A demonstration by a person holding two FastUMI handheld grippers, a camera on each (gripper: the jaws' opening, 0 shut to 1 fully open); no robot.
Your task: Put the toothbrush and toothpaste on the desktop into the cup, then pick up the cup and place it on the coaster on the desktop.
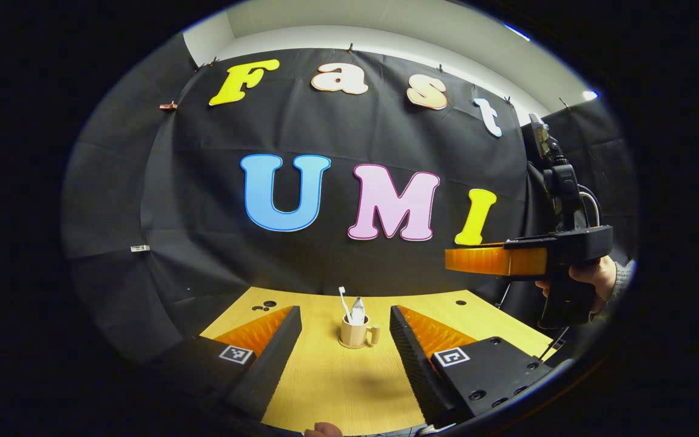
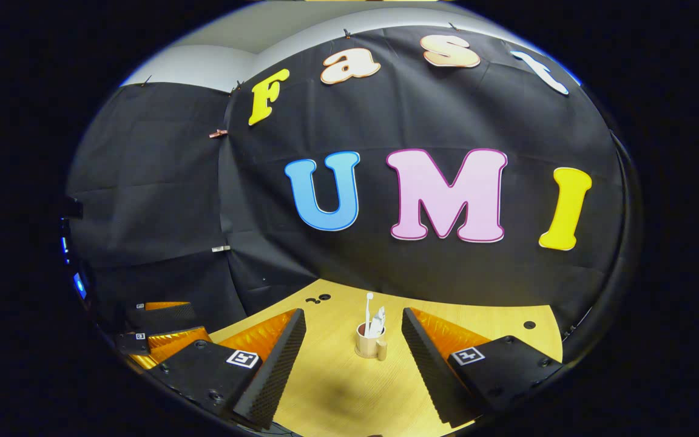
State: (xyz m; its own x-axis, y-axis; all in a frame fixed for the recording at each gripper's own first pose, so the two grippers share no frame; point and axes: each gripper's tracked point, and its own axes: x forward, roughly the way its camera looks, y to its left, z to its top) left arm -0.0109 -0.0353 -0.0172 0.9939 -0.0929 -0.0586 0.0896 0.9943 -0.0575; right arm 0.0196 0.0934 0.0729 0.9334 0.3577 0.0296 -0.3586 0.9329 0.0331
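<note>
Cup (image 1: 354, 331): upright near the middle of the worktop (image 1: 337, 388), handle turned right; a coaster cannot be made out.
Contents: toothbrush (image 1: 343, 299) and toothpaste (image 1: 357, 311) stand inside, leaning.
Left gripper (image 1: 344, 340): jaws spread, well short of the cup.
Right gripper (image 2: 353, 346): jaws spread, empty.
Handling: likely rigid, light, top-heavy; grip the body low, keep it level.

Grey sleeve (image 1: 622, 279); square black-and-white tags (image 1: 451, 357) on black mounts.
</note>
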